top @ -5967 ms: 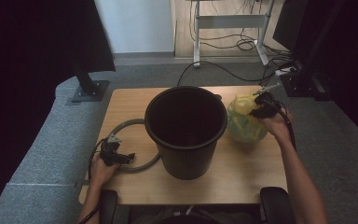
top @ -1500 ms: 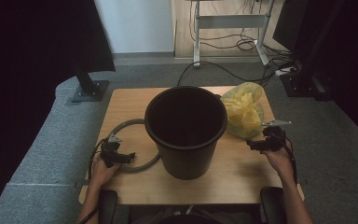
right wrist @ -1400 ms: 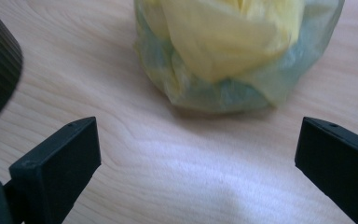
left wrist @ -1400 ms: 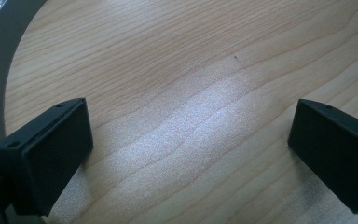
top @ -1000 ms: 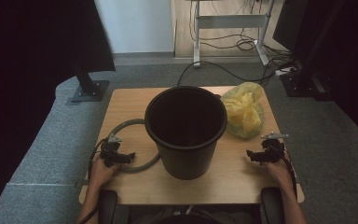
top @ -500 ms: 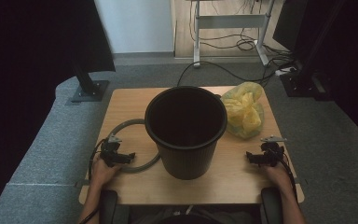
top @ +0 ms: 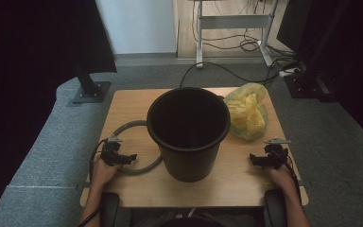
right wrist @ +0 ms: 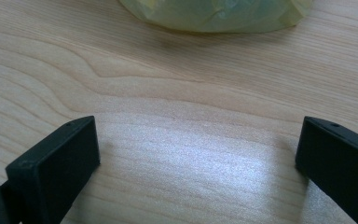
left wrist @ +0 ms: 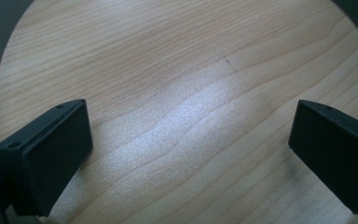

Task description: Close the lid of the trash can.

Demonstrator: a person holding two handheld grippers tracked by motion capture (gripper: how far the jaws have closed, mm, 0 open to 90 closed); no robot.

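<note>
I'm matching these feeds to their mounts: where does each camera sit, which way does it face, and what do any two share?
High view: above the person's side, looking forward and down on the table, black bin, yellow bag and grey ring; forearms and both tools show.
Left gripper view: on the left tool, facing down at bare wood inside the ring; jaws wide apart.
Right gripper view: on the right tool, facing the bag; jaws wide apart.
Shared: high and right gripper views both show the bag.

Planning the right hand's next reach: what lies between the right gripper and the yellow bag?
Nothing. The right gripper view shows bare wood from the open right gripper up to the yellow bag; the high view agrees.
</note>
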